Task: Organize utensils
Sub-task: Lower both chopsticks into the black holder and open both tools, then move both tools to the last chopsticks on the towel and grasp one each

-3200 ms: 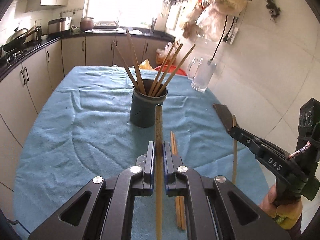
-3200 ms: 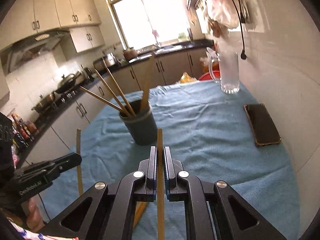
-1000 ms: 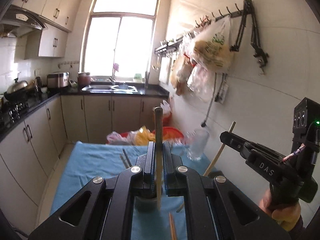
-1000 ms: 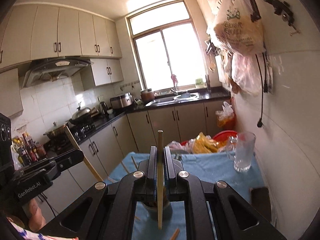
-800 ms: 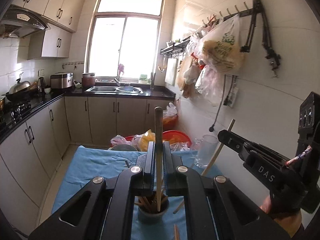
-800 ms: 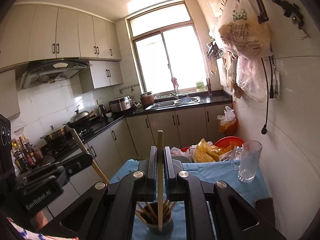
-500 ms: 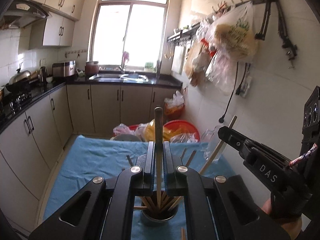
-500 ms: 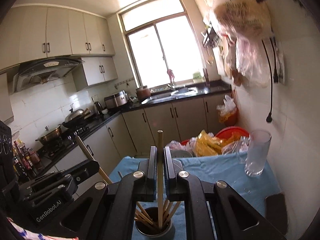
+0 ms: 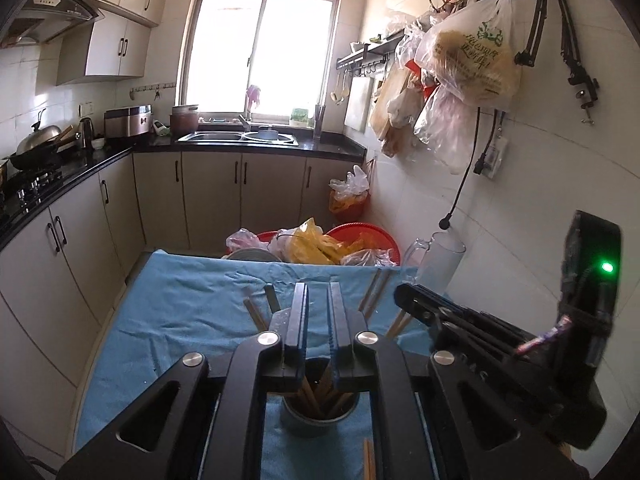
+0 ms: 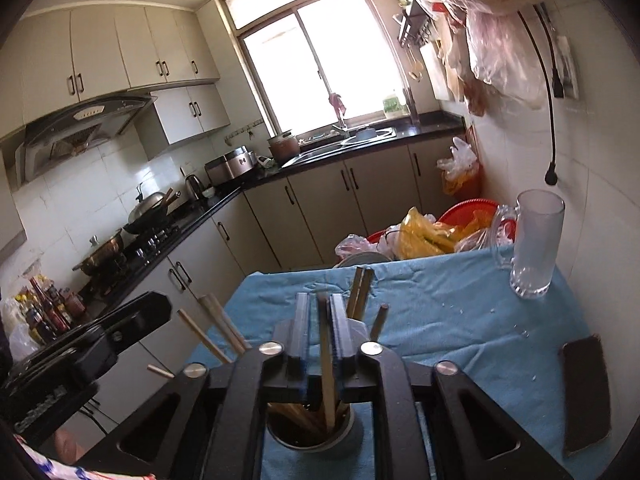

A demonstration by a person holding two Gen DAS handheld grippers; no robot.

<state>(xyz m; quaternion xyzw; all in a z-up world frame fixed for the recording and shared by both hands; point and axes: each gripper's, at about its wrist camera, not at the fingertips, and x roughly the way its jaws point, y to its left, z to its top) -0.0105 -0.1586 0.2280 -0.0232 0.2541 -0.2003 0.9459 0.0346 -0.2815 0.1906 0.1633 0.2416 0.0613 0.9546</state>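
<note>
A dark round utensil holder [image 9: 318,420] stands on the blue cloth, with several wooden chopsticks in it; it also shows in the right wrist view [image 10: 310,434]. My left gripper [image 9: 317,300] is directly above it, open and empty. My right gripper [image 10: 319,312] is also above the holder, jaws slightly apart; a chopstick [image 10: 326,364] stands loose between them with its lower end in the holder. More chopsticks [image 9: 369,458] lie on the cloth just before the holder. The right gripper [image 9: 404,294] shows in the left wrist view.
A blue cloth covers the table [image 10: 460,320]. A glass mug [image 10: 534,244] stands at the far right by the wall. A dark phone [image 10: 586,388] lies at the right edge. Red basins and plastic bags [image 9: 320,244] sit behind the table.
Both grippers came down over the holder. The left gripper opened and its chopstick dropped into the holder. The right jaws loosened and its chopstick now rests in the holder.
</note>
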